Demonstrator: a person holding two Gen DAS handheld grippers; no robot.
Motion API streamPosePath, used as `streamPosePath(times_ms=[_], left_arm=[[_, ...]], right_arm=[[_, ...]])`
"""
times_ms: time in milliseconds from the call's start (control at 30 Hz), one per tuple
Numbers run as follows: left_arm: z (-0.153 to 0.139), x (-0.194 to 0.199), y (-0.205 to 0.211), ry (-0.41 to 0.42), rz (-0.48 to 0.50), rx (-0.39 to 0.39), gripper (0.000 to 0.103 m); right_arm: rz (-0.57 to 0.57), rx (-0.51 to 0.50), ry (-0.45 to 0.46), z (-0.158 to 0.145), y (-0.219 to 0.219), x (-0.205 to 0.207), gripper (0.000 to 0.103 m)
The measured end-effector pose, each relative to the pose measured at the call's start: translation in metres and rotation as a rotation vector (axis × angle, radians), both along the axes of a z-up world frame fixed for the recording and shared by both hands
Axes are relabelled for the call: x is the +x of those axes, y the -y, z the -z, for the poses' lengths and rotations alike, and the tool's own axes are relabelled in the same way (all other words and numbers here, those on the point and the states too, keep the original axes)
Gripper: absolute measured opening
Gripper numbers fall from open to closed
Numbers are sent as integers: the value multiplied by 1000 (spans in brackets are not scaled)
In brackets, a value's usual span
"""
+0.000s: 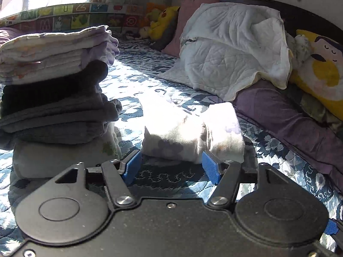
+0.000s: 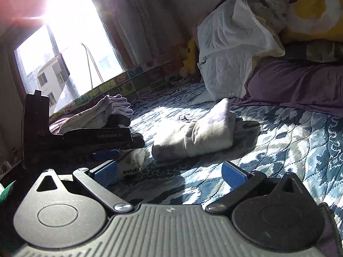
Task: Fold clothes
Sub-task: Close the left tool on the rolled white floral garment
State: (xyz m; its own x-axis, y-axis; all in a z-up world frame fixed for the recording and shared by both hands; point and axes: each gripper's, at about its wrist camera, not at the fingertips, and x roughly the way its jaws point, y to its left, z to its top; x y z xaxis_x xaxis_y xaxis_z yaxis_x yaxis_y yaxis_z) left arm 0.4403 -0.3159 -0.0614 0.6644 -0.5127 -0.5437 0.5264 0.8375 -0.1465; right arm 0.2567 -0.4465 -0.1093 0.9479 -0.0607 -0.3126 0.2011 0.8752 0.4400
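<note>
Lying on the blue patterned quilt (image 1: 150, 81), the folded pale garment (image 1: 193, 139) sat just ahead of the left gripper (image 1: 171, 167). Both it and the right gripper (image 2: 169, 175) had their jaws spread, holding nothing. A stack of folded clothes (image 1: 55, 90) stood beside the garment.

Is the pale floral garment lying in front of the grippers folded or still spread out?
Folded. The pale floral garment lies as a compact bundle with doubled layers on the blue quilt, apart from the stack of folded clothes.
</note>
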Motion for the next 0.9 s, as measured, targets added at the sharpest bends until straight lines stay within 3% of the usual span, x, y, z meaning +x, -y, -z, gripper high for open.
streamPosePath(times_ms=[100,367,467,533,600,700,900], left_arm=[[13,32,21,-12,12,26,46],[31,85,51,-36,-46,72,48],[41,99,56,-100,-48,86,51],[42,97,56,-97,-40,84,44],[37,89,56,-64,-19,97,22],[28,74,52,-21,8,107,4],[-8,26,25,68,66,76,1]], right_arm=[[14,15,3,4,2,7,102],[32,48,0,7,9,9,103],[35,46,-14,9,9,12,103],[35,46,-16,10,9,14,103],[37,44,-17,8,7,10,103],[39,42,-12,7,7,8,103],[34,29,10,4,0,4,103]])
